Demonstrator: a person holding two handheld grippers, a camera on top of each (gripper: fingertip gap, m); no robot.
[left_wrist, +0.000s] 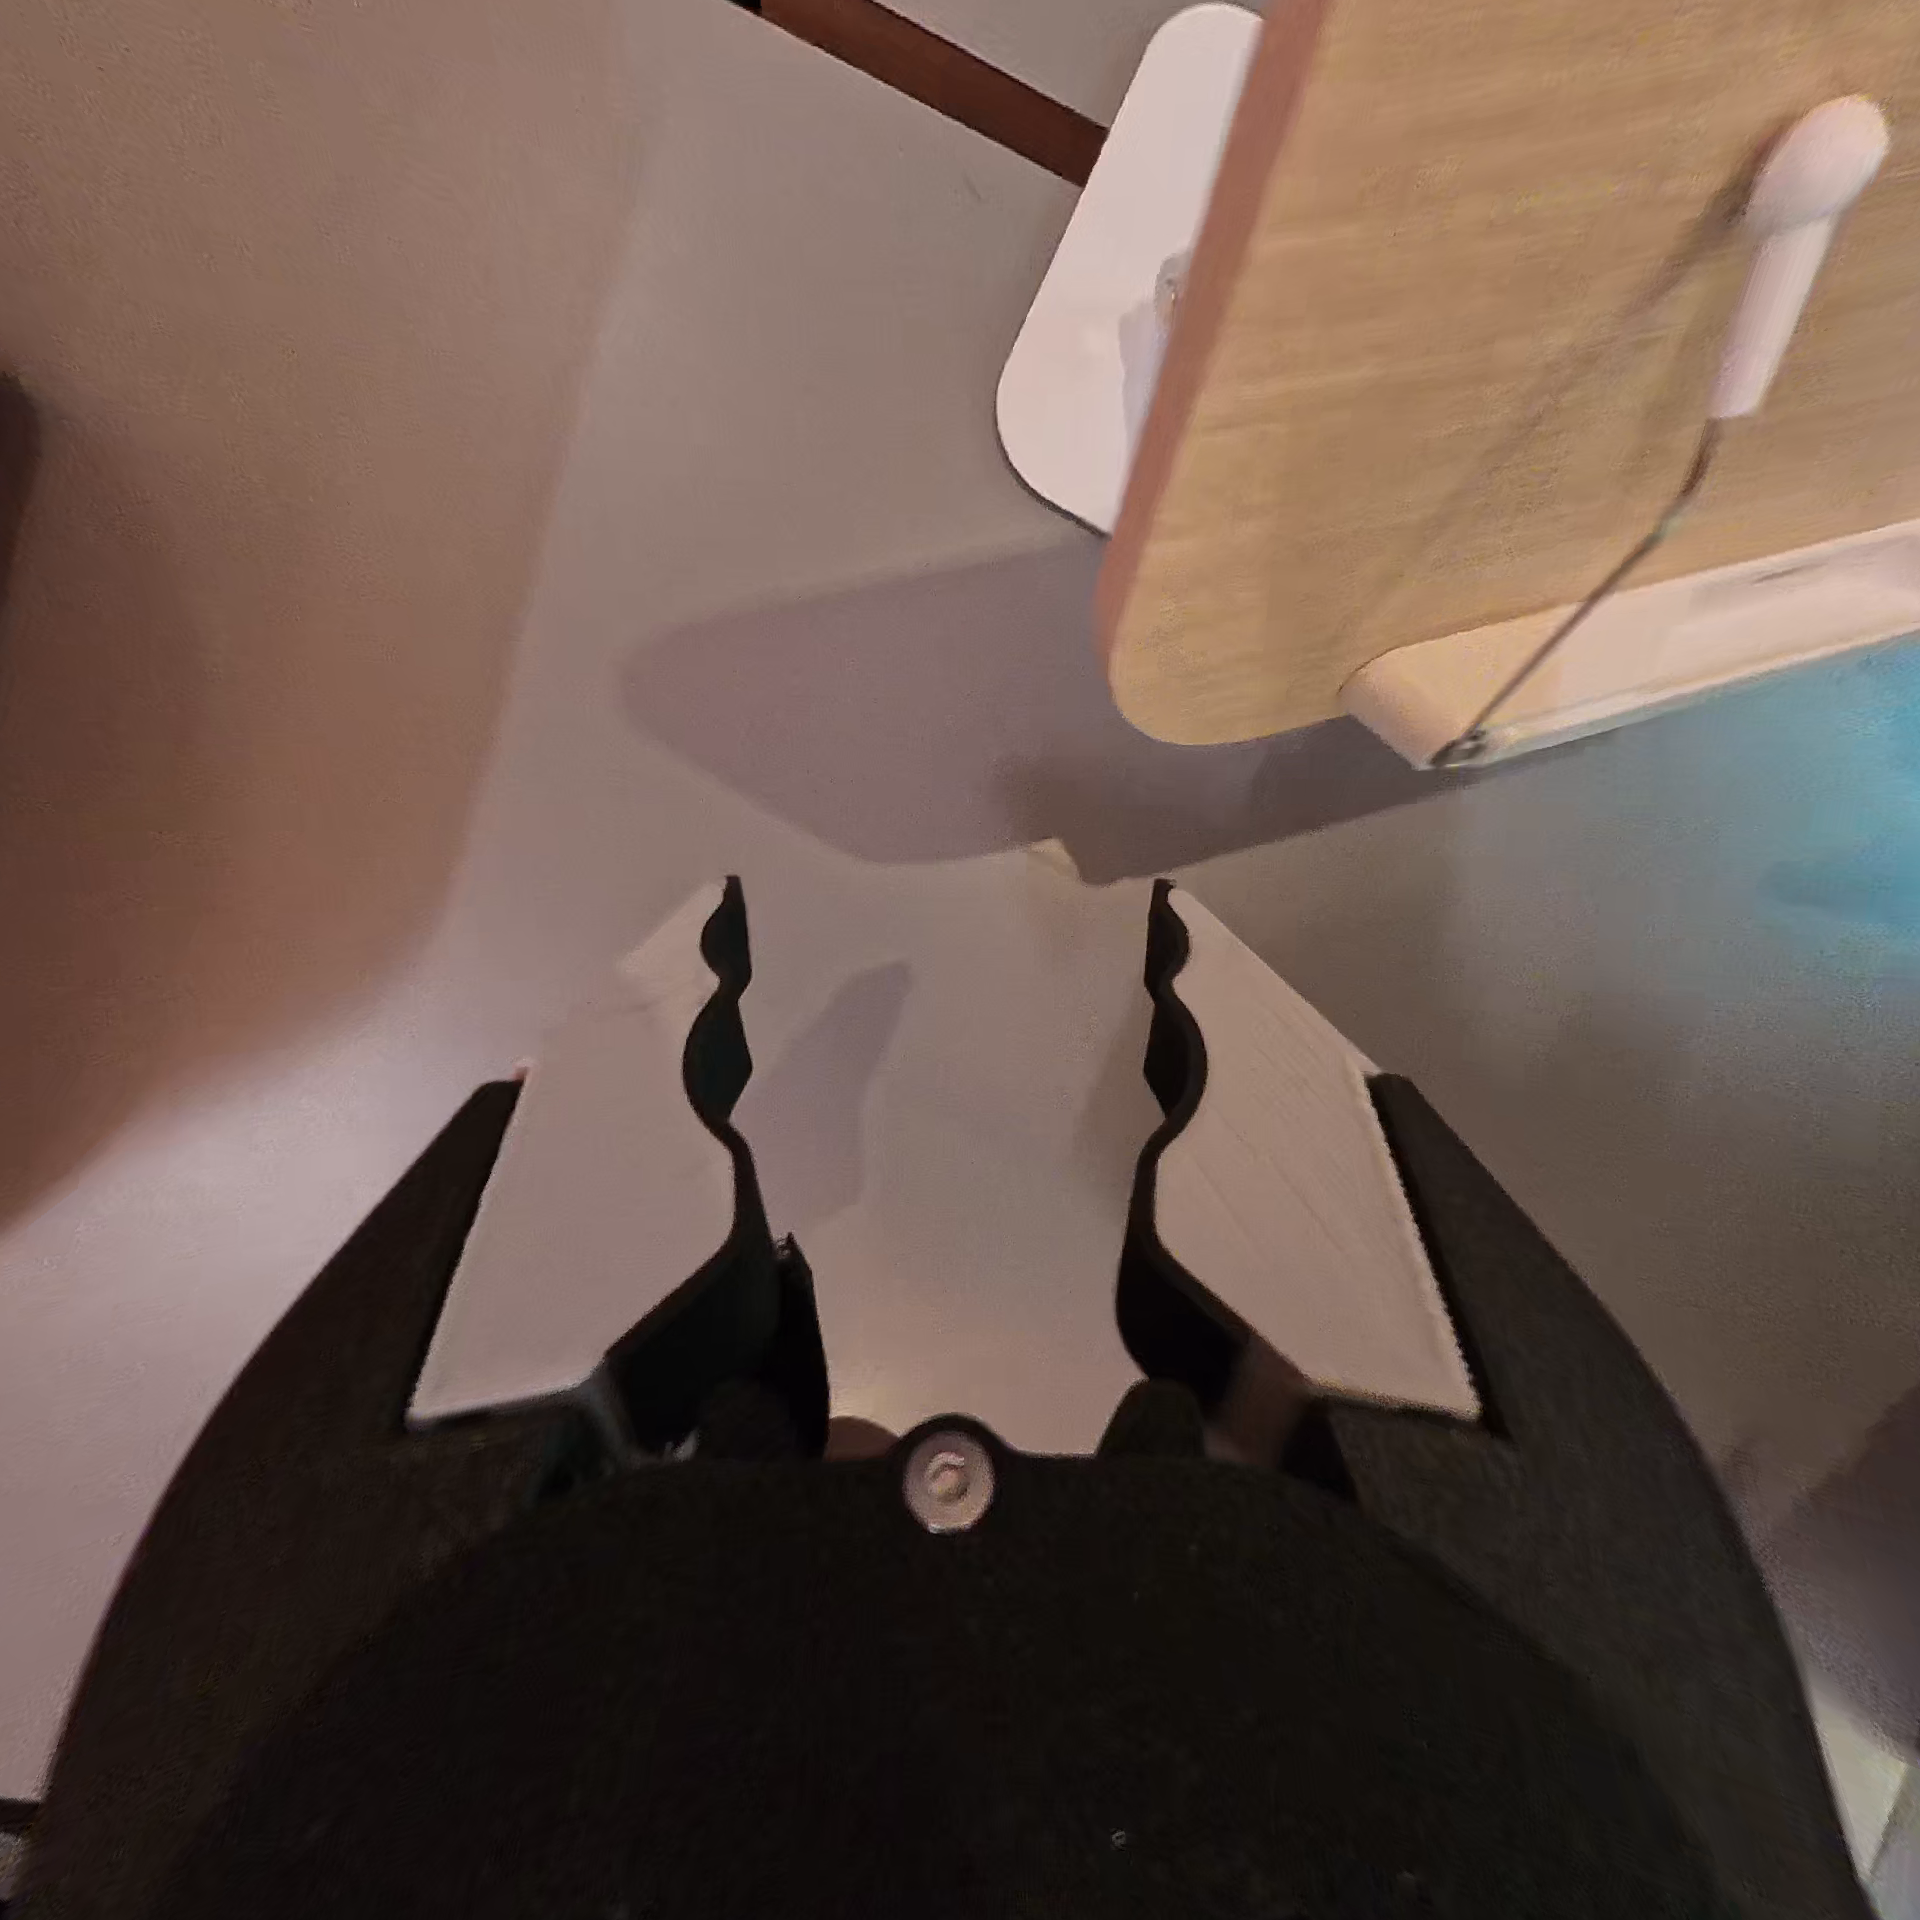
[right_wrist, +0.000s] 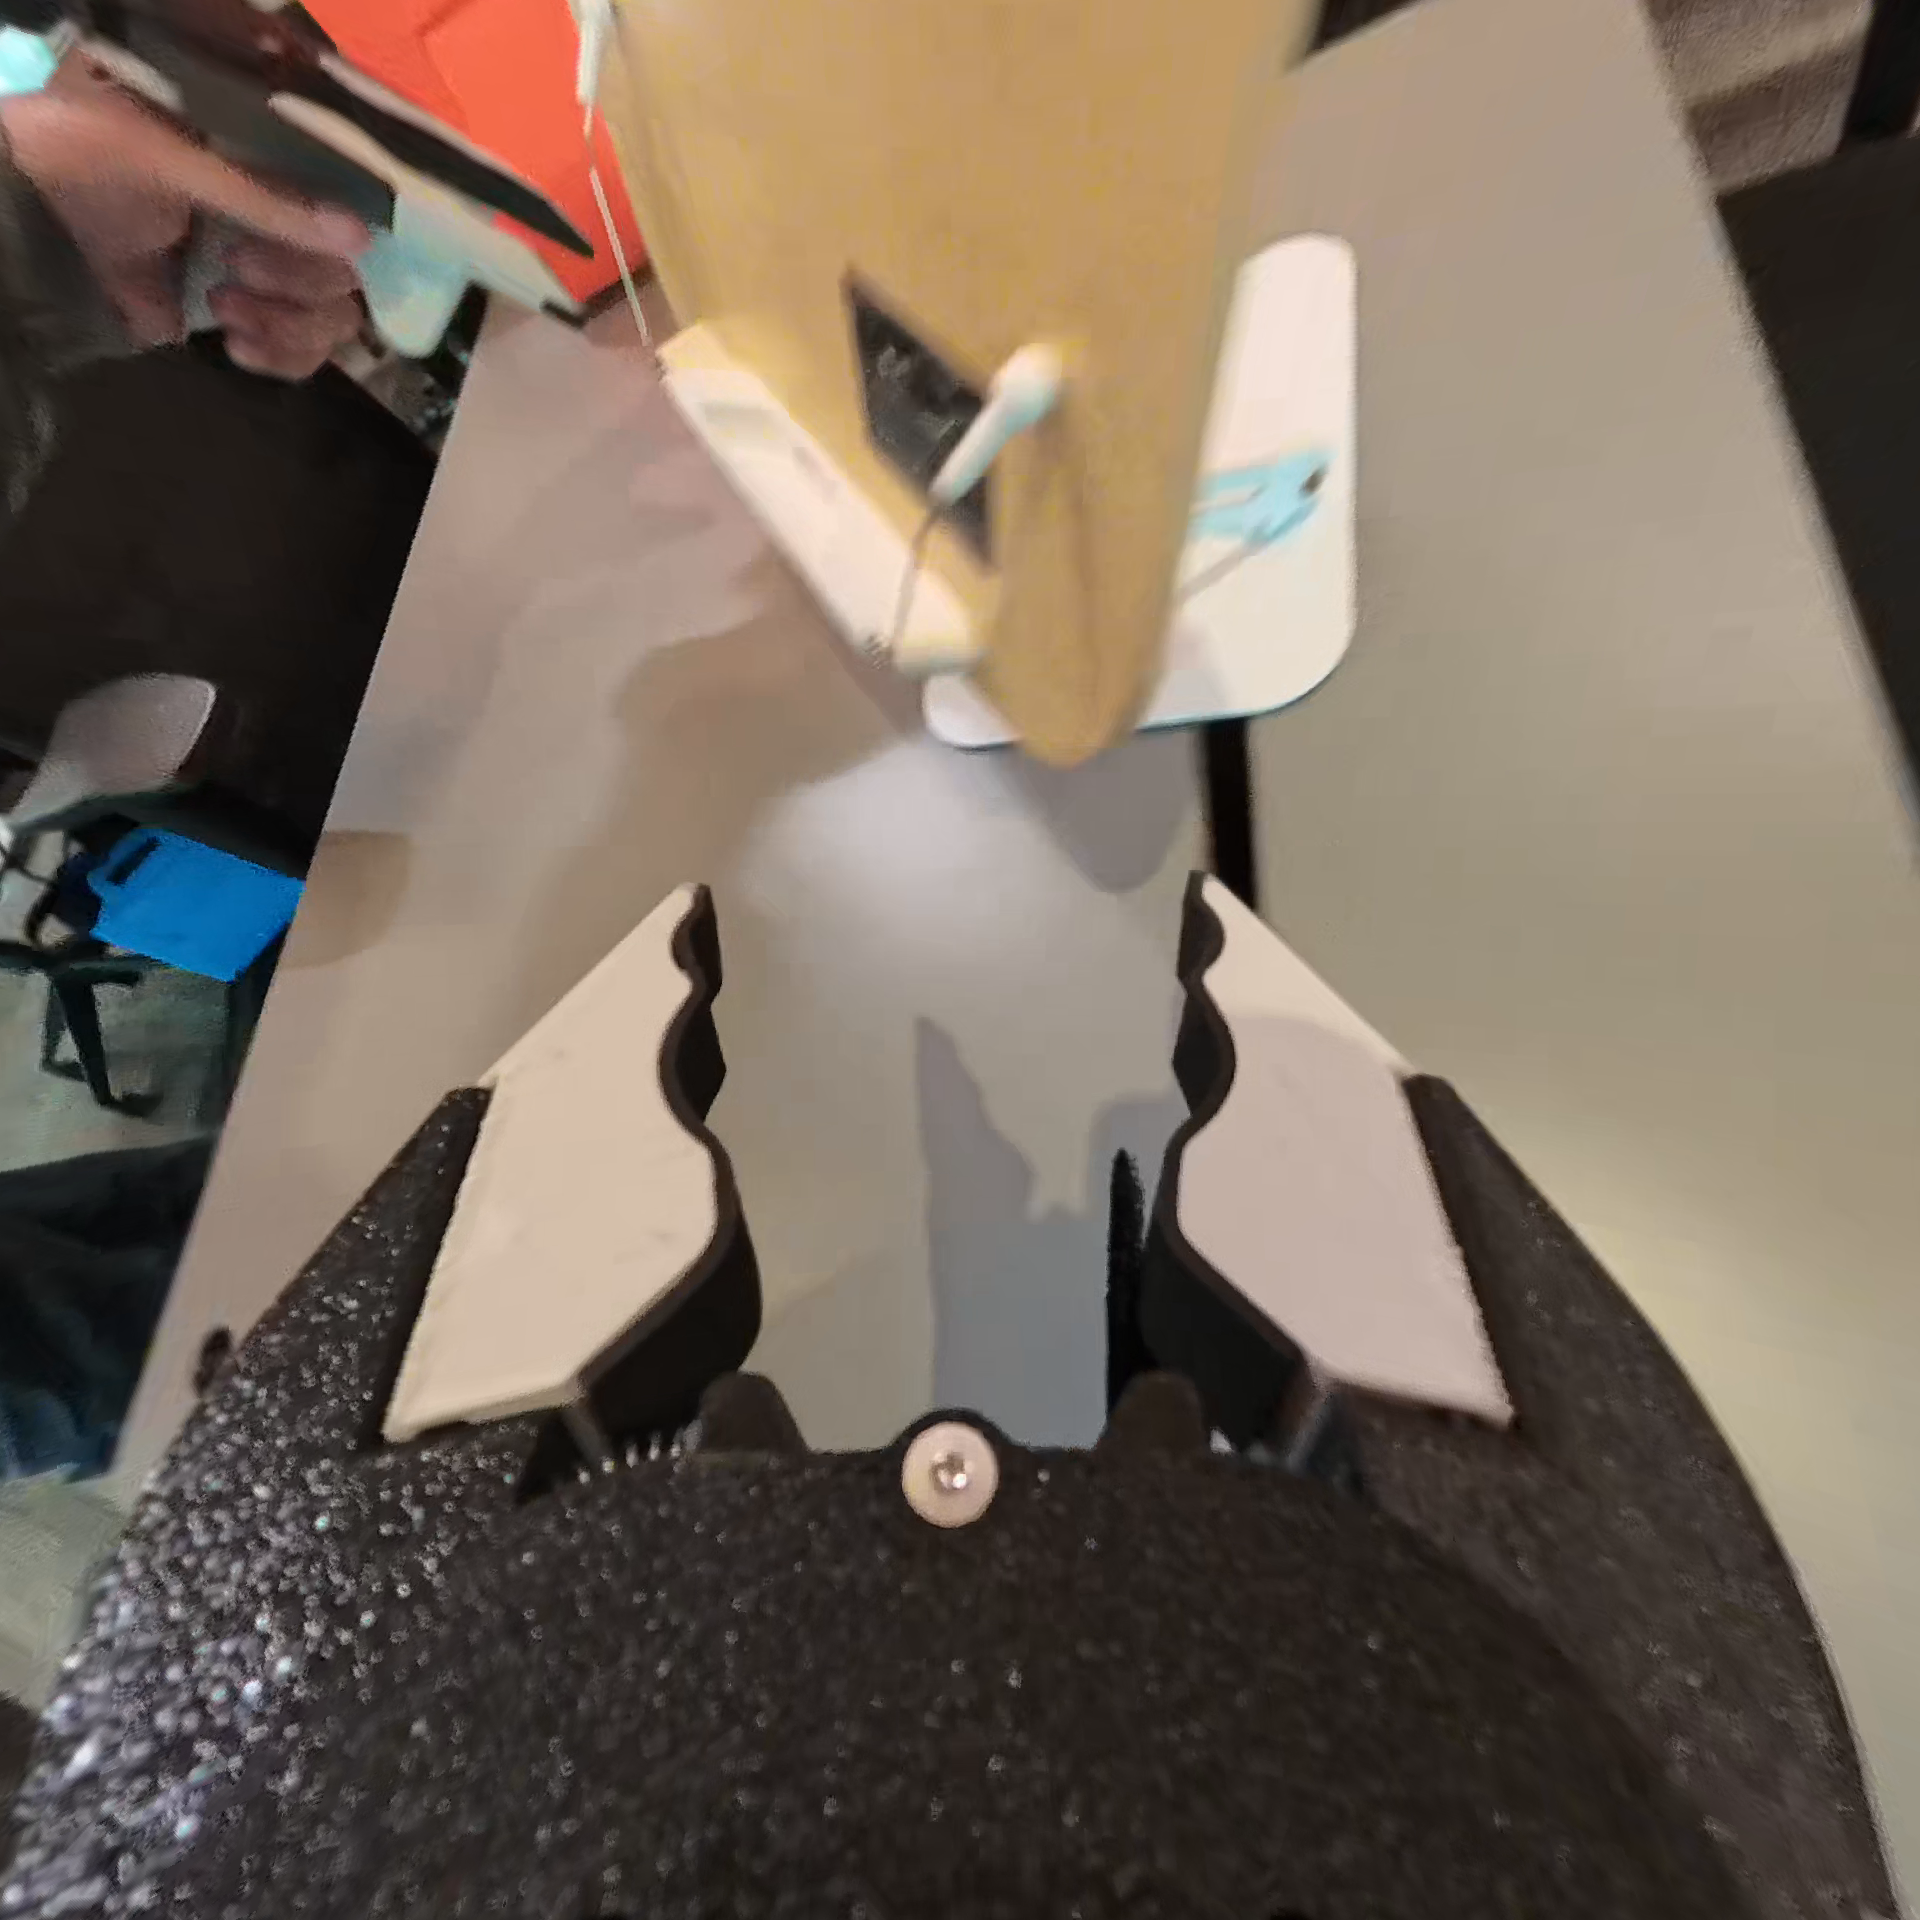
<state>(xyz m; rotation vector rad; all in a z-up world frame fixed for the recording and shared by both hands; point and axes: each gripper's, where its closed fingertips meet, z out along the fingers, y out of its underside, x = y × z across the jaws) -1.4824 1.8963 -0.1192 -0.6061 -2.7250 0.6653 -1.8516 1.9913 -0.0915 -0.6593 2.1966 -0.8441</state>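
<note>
A light wooden board (left_wrist: 1455, 343) with a white peg (left_wrist: 1797, 239), a thin wire (left_wrist: 1558, 623) and a white bar (left_wrist: 1662, 655) stands on a white base plate (left_wrist: 1091, 312) on the pale table. My left gripper (left_wrist: 945, 894) is open and empty, just short of the board's lower corner. In the right wrist view the same wooden board (right_wrist: 935, 187) rises ahead, with its white peg (right_wrist: 1003, 416) and base plate (right_wrist: 1288, 499). My right gripper (right_wrist: 945, 894) is open and empty, a little short of the board. The left gripper (right_wrist: 416, 208), held by a hand, shows at upper left.
The pale table (right_wrist: 1507, 831) has a dark seam (right_wrist: 1231, 810) ahead of the right gripper. Beyond its left edge are a blue box (right_wrist: 187, 914), a chair frame (right_wrist: 83, 997) and an orange object (right_wrist: 488, 114). A dark brown strip (left_wrist: 935, 83) runs behind the base plate. My hands' fingertips stand some 40 cm from each other. From my left tips it is roughly 12 cm to the white bar (left_wrist: 1662, 655); from my right, 20 cm. My right wrist view (right_wrist: 729, 440) looks at it from another angle.
</note>
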